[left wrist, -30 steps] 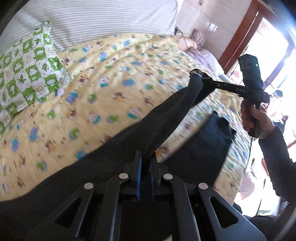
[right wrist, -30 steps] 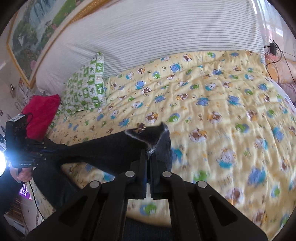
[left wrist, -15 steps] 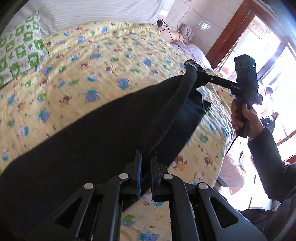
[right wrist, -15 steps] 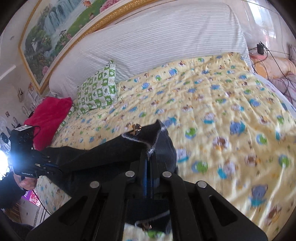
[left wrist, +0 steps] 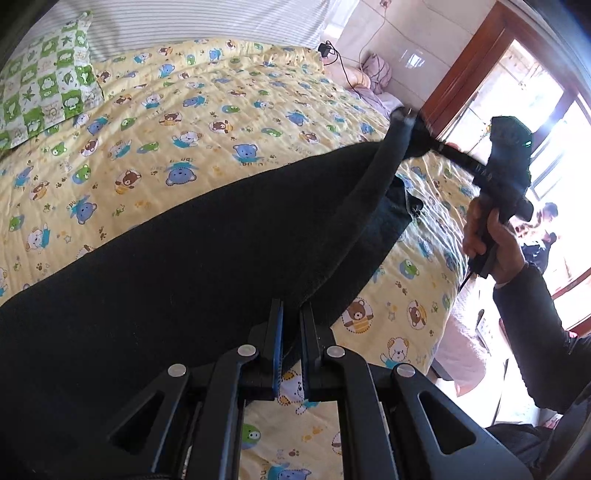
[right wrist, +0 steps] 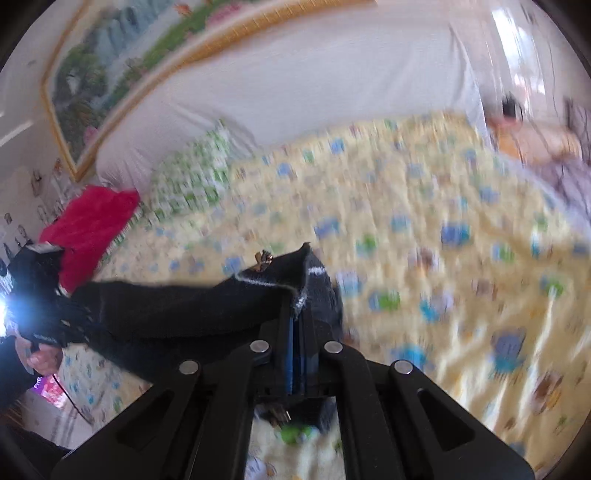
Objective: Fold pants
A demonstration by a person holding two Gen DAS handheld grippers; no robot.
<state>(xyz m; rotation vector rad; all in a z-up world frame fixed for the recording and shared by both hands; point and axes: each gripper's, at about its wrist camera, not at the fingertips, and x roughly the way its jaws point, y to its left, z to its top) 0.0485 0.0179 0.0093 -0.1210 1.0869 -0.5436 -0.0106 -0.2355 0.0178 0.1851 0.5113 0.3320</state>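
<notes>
A: Starting on the left, there's the green-and-white checked pillow (left wrist: 48, 81) at the far left of the bed, up against the striped white headboard (left wrist: 192, 22).

B: And the yellow quilted bedspread with cartoon bears (left wrist: 207, 122) runs right across, with the black fabric pants (left wrist: 207, 258) stretched over it, held up in the air rather than lying flat.

A: The left gripper (left wrist: 291, 325) at the near edge has its two black fingers pinched on one end of the waistband.

B: Follow that taut edge up and right, and the right gripper (right wrist: 300, 325) has the other end, fingers clamped tight on the cloth. A small metal clasp (right wrist: 263, 256) shows just past them.

A: In the left view the right hand (left wrist: 491, 240) grips that tool's handle, near the wooden door frame (left wrist: 469, 70) on the far right.

B: The right view is blurred, but a red cushion (right wrist: 88, 225) sits at the left, and a framed landscape painting (right wrist: 122, 70) hangs above the headboard.
</notes>
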